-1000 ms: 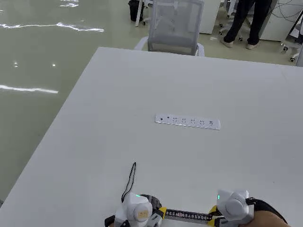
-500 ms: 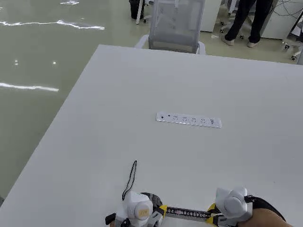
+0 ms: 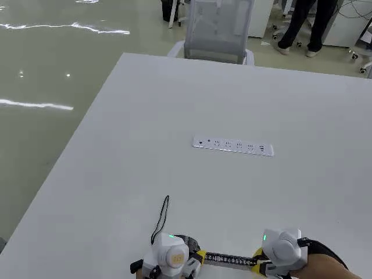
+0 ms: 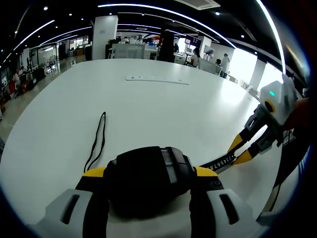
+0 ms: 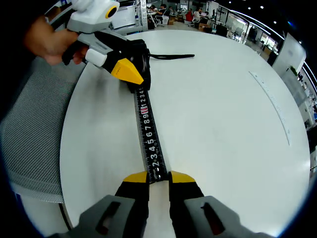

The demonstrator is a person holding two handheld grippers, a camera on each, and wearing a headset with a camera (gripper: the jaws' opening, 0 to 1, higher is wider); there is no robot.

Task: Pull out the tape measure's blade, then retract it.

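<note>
The black tape measure case (image 4: 148, 181) sits between the yellow-tipped jaws of my left gripper (image 4: 148, 173), which is shut on it just above the white table. Its black wrist strap (image 4: 96, 144) trails across the tabletop. The numbered blade (image 5: 147, 124) runs out of the case (image 5: 134, 52) to my right gripper (image 5: 158, 176), shut on the blade's end. In the head view both grippers sit at the near table edge: left gripper (image 3: 189, 261), right gripper (image 3: 260, 263), the blade (image 3: 229, 259) stretched between them, the strap (image 3: 160, 220) lying ahead.
A white power strip (image 3: 232, 145) lies mid-table, well beyond the grippers. A grey mesh chair (image 3: 218, 26) stands at the far edge, with a person's legs (image 3: 302, 23) behind it. The table's left edge (image 3: 70, 157) drops to a glossy floor.
The two grippers have drawn slightly closer together, so the span of blade between them is a little shorter. The head camera has shifted a bit.
</note>
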